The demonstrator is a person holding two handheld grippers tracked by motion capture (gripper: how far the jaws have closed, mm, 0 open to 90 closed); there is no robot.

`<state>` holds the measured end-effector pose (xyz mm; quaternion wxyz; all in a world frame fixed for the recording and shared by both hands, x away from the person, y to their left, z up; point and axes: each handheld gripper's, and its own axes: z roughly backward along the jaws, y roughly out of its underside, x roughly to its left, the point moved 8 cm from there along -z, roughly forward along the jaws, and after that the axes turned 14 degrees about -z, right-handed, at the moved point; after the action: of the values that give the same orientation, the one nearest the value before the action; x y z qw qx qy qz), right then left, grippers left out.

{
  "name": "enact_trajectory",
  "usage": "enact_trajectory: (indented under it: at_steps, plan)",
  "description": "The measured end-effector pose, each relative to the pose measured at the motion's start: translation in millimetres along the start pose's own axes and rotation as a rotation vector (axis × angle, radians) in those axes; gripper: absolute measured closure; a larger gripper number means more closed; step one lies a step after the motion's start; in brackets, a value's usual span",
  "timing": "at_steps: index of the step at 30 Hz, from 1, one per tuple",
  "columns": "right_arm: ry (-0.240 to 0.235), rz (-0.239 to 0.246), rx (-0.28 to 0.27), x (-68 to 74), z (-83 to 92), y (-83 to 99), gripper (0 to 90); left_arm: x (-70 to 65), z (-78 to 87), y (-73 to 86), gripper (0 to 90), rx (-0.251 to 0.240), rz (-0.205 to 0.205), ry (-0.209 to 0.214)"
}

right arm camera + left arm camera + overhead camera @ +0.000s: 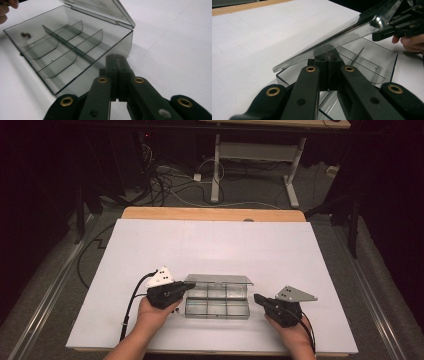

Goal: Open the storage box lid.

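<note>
Clear compartment box [217,306] on white table [150,250], lid [220,279] half raised; left gripper [187,287] jaws together at its left end; right gripper [257,298] jaws together just beside its right end

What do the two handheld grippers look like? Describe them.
Both the left gripper and right gripper are black, with two jaws on linkage arms set with brass-coloured rivets. Each carries a three-cornered plate on top, the left whitish, the right grey, and trails a black cable. The forearms are bare.
</note>
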<state>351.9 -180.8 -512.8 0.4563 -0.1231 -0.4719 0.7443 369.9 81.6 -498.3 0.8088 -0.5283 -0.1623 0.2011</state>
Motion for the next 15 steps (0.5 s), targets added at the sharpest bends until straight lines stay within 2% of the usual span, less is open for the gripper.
enact_trajectory:
  at_steps: [8,15]
  plan:
    - [0.036,-0.014,-0.033,-15.0,-17.0,-23.2,90.0,4.7,-4.7,-2.1,87.2,-0.003,-0.006,0.010]
    - [0.056,-0.006,-0.059,-20.8,-29.8,-44.9,90.0,9.8,-6.8,-4.5,87.2,-0.005,-0.004,0.001]
